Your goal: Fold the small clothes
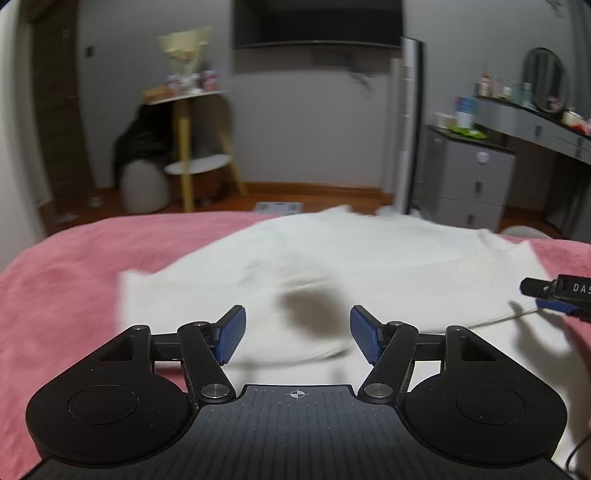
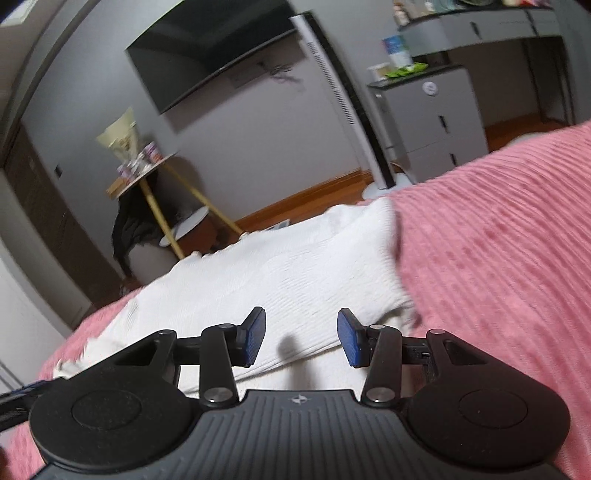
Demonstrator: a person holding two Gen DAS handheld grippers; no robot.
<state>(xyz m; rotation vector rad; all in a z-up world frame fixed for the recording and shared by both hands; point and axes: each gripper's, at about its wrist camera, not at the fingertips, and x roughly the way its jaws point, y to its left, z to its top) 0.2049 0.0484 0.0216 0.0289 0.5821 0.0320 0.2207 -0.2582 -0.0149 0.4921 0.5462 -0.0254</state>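
Observation:
A white ribbed garment (image 1: 369, 258) lies spread on a pink blanket (image 1: 55, 288) covering the bed. My left gripper (image 1: 297, 332) hovers over the garment's near edge, open, with nothing between its blue pads. The tip of the right gripper (image 1: 561, 295) shows at the right edge of the left wrist view, by the garment's right side. In the right wrist view, my right gripper (image 2: 301, 341) stands open above the near part of the garment (image 2: 277, 273), pads apart and gripping nothing. The pink blanket (image 2: 498, 258) fills the right of that view.
Beyond the bed's far edge are a wooden floor, a side table with yellow legs (image 1: 188, 147), a white tower fan (image 1: 406, 122), a grey drawer cabinet (image 1: 472, 177) and a dressing table (image 1: 535, 122). A dark television (image 1: 317, 22) hangs on the wall.

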